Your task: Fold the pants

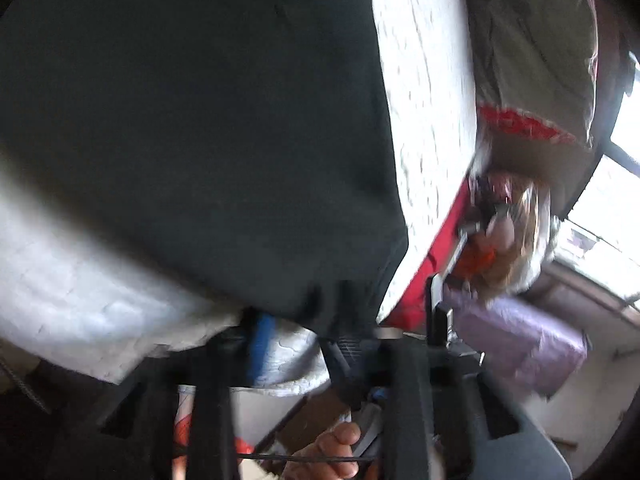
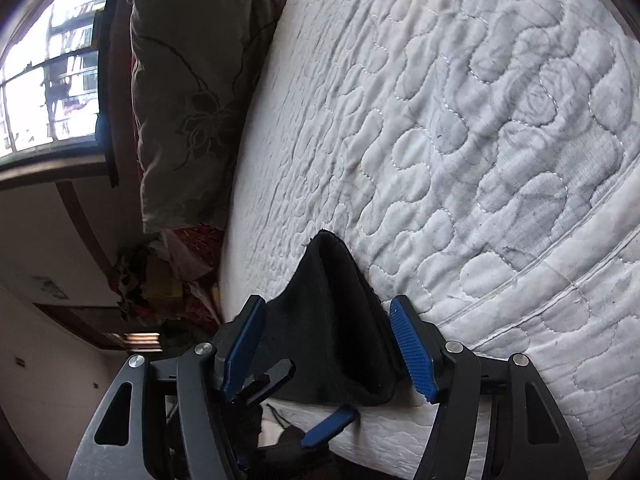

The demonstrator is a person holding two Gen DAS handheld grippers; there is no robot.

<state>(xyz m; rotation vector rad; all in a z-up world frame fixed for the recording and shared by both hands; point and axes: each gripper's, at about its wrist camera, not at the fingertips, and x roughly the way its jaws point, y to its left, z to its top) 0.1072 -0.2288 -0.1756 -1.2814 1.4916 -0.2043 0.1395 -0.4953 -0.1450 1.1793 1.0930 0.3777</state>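
Note:
The black pants lie spread over the white quilted mattress and fill most of the blurred left wrist view. My left gripper sits at the pants' near edge, one blue pad showing and bunched cloth between the fingers; whether they clamp it is unclear. In the right wrist view a corner of the pants rises in a peak between the spread blue pads of my right gripper. The jaws stand open around the cloth. The left gripper's blue finger shows below that corner.
A grey flowered pillow lies at the head of the mattress, with red bedding beside it. A window is on the left. In the left wrist view a purple bag and clutter sit beside the bed.

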